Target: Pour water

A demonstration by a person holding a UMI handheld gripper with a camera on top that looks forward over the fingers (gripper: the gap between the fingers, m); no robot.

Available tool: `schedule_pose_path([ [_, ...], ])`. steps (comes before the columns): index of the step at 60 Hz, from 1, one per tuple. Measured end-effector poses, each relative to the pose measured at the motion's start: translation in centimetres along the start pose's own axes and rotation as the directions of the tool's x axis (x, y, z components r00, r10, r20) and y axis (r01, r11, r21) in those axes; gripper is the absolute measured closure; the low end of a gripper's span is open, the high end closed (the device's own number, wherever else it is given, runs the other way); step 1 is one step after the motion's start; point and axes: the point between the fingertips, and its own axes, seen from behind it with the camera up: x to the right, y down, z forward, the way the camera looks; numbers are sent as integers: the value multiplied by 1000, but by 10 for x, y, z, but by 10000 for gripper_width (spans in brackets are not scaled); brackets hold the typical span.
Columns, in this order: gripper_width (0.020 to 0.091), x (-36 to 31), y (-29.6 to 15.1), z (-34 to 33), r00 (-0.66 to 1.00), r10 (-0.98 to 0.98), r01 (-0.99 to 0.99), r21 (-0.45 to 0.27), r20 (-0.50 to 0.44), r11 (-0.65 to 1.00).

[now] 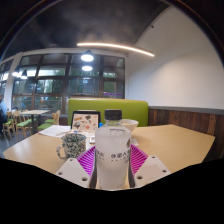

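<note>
The clear cup (112, 155), printed with pink lettering, sits low in the centre of the frame, upright between the magenta pads (139, 158) of the claw (112, 165). The pads appear to lie against its sides, so the claw looks closed on it at a narrow width, though contact on the left side is hidden behind the cup.

Lower left of centre, a dark patterned mug (71, 145) stands on the tabletop (175, 140), just beside the held cup. It is probably the vessel to pour into. Behind it, at mid-frame, lies a printed card (84, 121), and right of that a white bowl (128, 125). A green sofa (135, 108) backs the scene.

Risks as I judge them: the thin cup may buckle or slip if squeezed or tipped quickly, and the mug's small mouth invites spilling onto the tabletop. Swinging left could also knock the mug.
</note>
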Motion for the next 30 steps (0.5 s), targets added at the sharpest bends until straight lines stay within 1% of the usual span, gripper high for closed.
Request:
schedule_pose_path([
  [2,668,-6,2,6,1000,-18,18,-3,2,1000],
  [3,687,-3,-1,3,999,-35,35,-10,9,999],
  [4,689,-7,1,9,999,-54,54,-10,5,998],
  [6,689,-5,0,13,993,-119,119,-29,-2,993],
  [11,690,-2,-22,22,936,-349,349,-27,-31,937],
  [14,690,0,-38,31,859,-511,509,-46,-44,859],
  [15,689,12,-48,30,824,-566,565,-50,-25,824],
  [19,691,-11,-61,52,659,-751,748,-59,-43,661],
  [23,690,-17,-82,64,415,-909,905,-78,-45,418],
  [25,692,-20,-91,69,280,-959,956,-83,-46,283],
  [26,692,-17,-99,72,210,-977,974,-75,-36,212],
  [27,693,-19,-95,73,154,-987,985,-71,-55,157],
  [30,689,-28,-102,79,-26,-998,997,-74,-63,-21],
])
